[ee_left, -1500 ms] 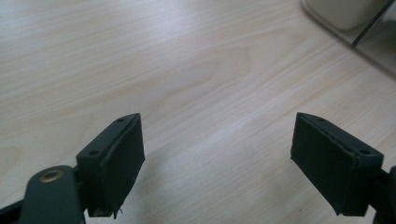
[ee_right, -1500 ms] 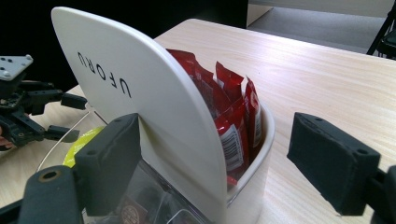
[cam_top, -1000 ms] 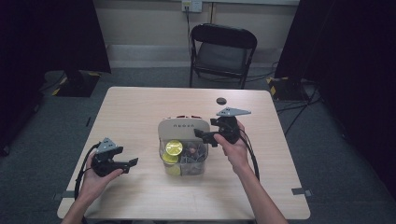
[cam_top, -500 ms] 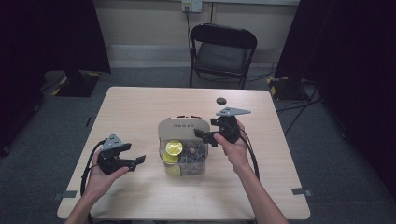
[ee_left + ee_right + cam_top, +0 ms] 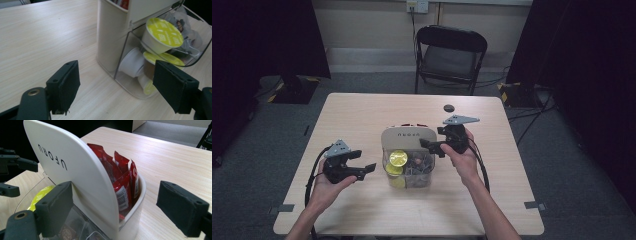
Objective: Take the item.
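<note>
A cream container with a clear front bin stands mid-table. Pods with yellow lids lie in the bin, and in the left gripper view the pods sit behind the clear wall. My left gripper hovers just left of the bin, apart from it; its jaws have just been closing with nothing between the pads. My right gripper is open at the container's right rear. In the right gripper view the cream lid panel and red packets stand between its wide jaws, the right pad clear of the wall.
A small black round object lies on the table behind the right gripper. A folding chair stands beyond the table's far edge. Bare wooden tabletop stretches left of and behind the container.
My left gripper has risen and moved right toward the clear bin, its jaws narrower than before. The right gripper and the container have stayed put.
</note>
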